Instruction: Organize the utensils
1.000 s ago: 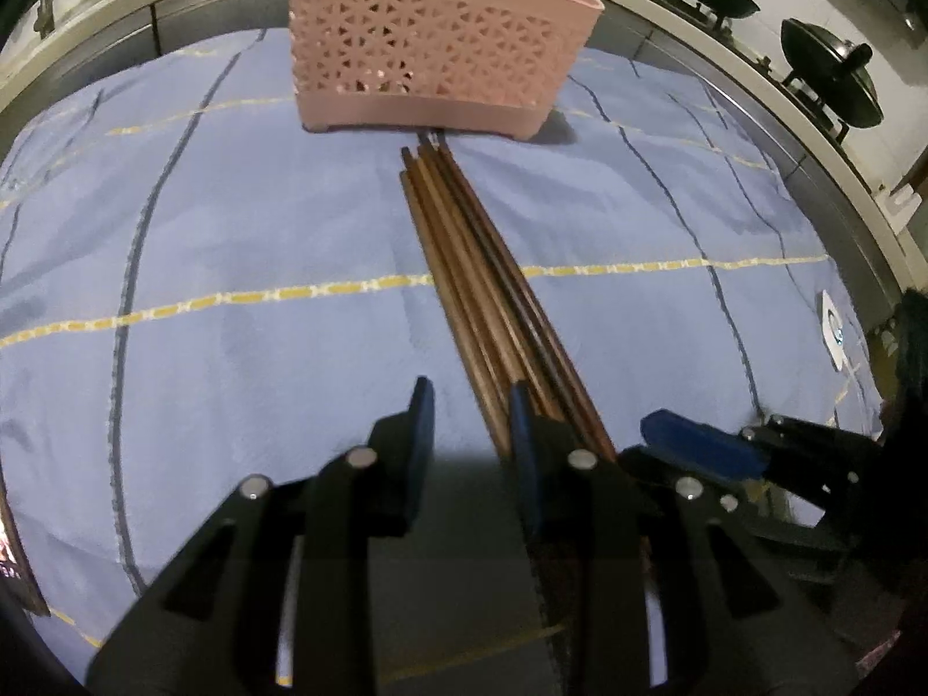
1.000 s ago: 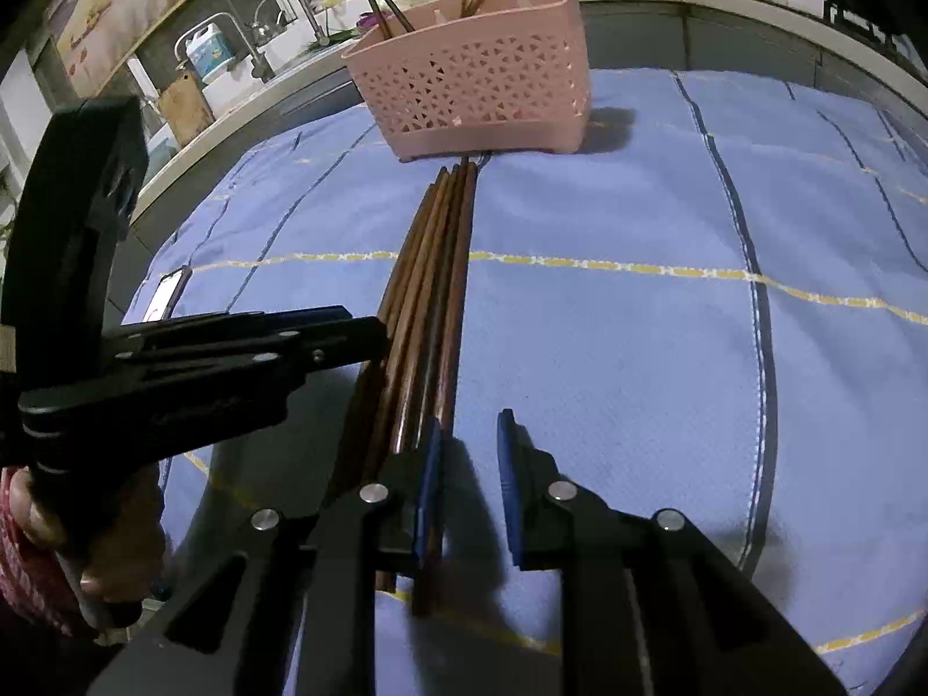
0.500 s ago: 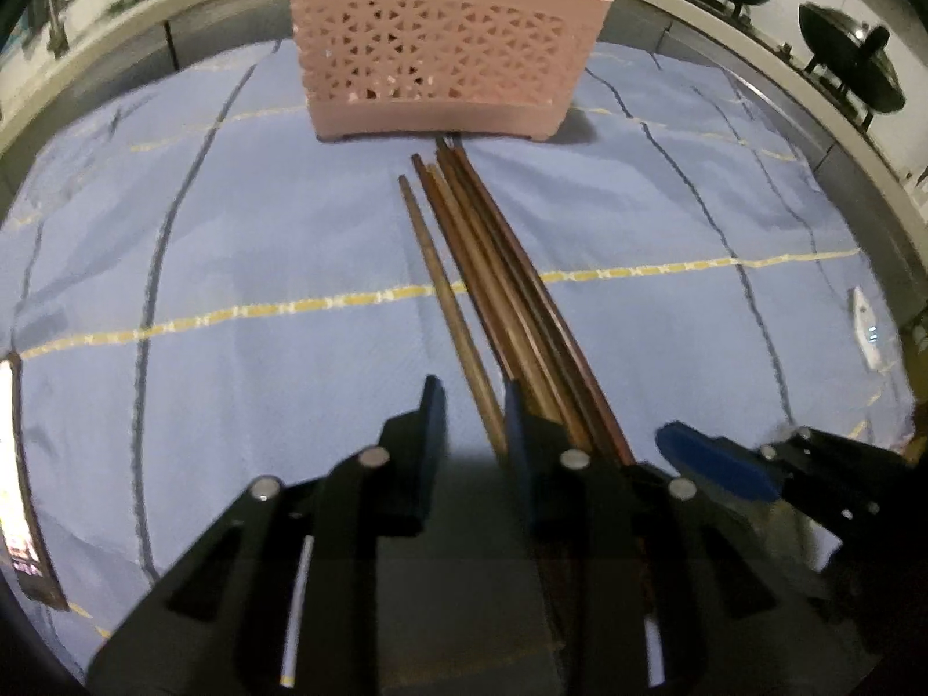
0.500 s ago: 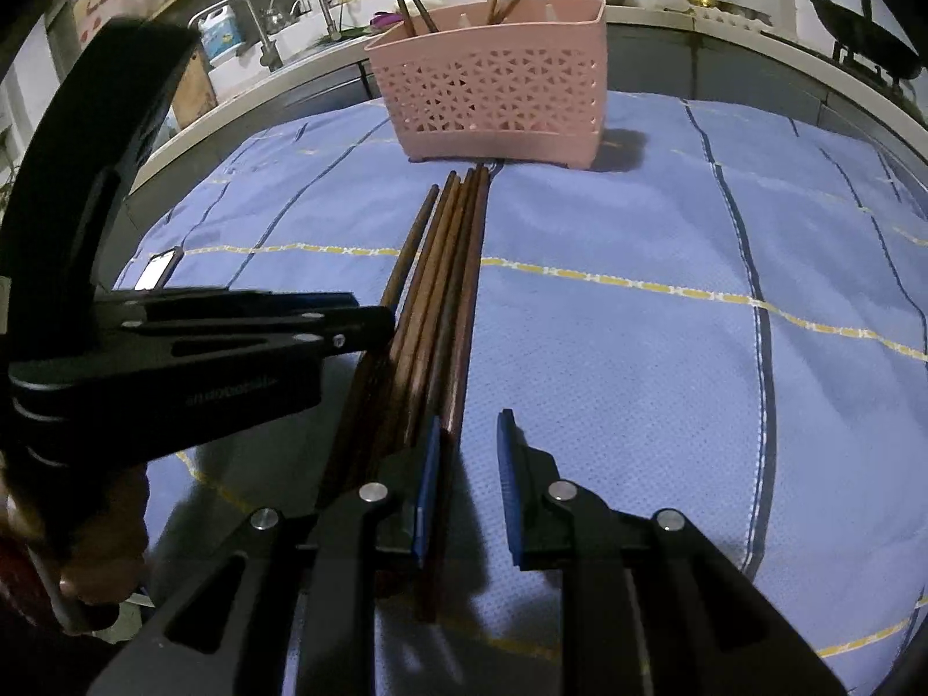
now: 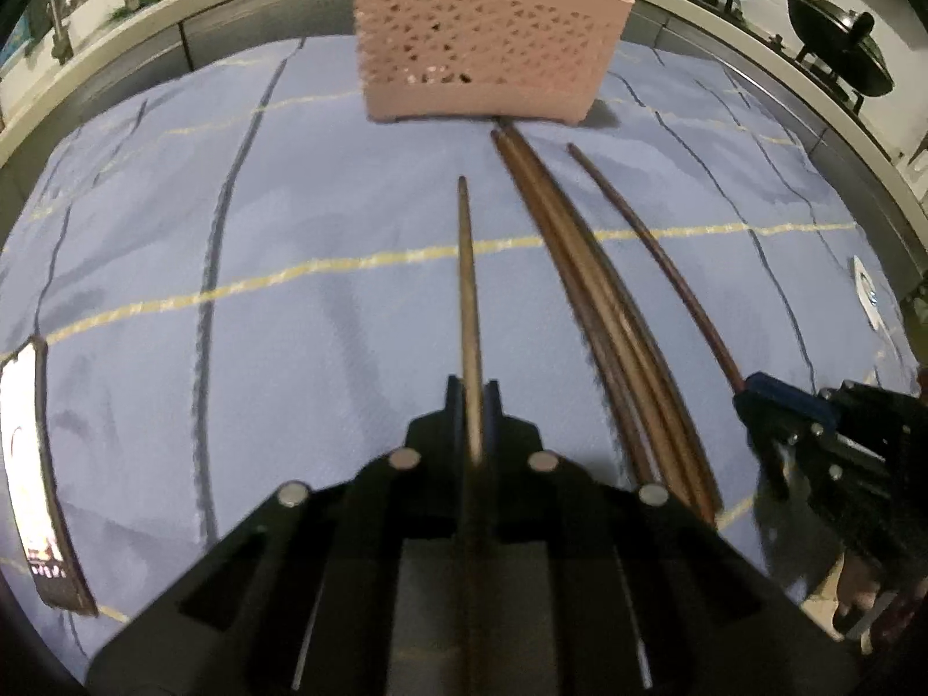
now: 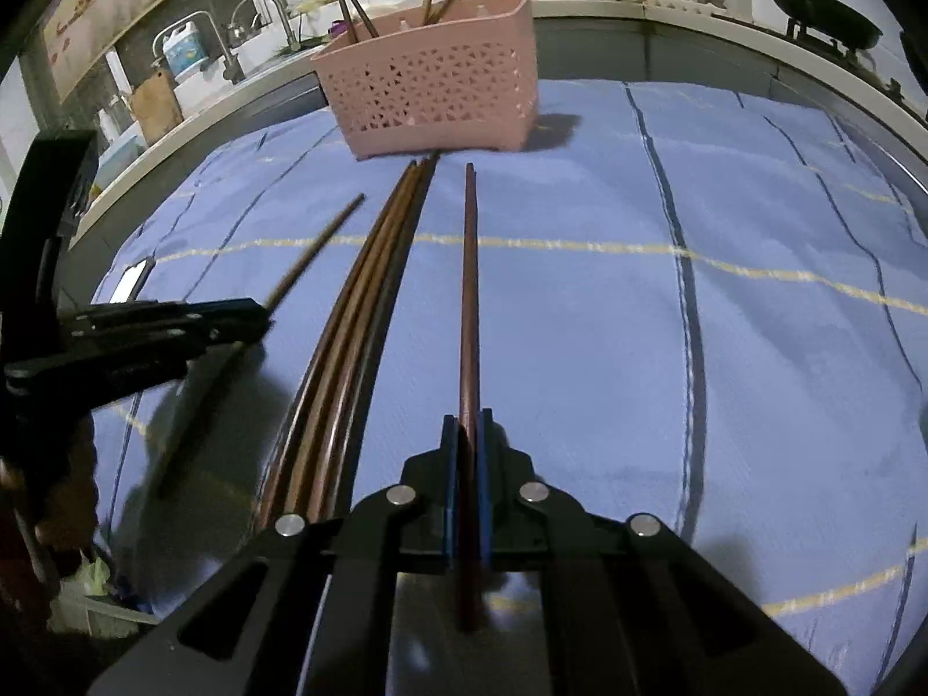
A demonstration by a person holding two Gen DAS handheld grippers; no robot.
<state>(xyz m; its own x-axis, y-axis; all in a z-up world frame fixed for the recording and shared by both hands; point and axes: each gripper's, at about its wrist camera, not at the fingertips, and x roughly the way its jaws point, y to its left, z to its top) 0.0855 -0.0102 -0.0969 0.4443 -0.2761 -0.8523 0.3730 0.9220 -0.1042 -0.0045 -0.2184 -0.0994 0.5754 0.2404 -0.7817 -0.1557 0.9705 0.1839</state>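
Observation:
My left gripper [image 5: 473, 400] is shut on one brown chopstick [image 5: 468, 284] that points toward the pink basket [image 5: 487, 52]. My right gripper [image 6: 467, 435] is shut on a darker chopstick [image 6: 470, 290], also pointing at the pink basket [image 6: 435, 93]. A bundle of several chopsticks [image 5: 603, 313] lies on the blue cloth between the two grippers; it also shows in the right wrist view [image 6: 359, 313]. The right gripper [image 5: 777, 406] and its chopstick [image 5: 655, 255] appear in the left wrist view. The left gripper [image 6: 255, 313] appears in the right wrist view. The basket holds a few upright utensils.
A blue cloth [image 6: 696, 348] with yellow and dark lines covers the table. A phone [image 5: 35, 481] lies at the left edge of the cloth. Black woks [image 5: 835, 52] stand on a stove at the back right. A sink with taps [image 6: 249, 29] is behind.
Both grippers have closed, each on one chopstick, and pulled it sideways out of the bundle. The left chopstick moved left, the right one moved right.

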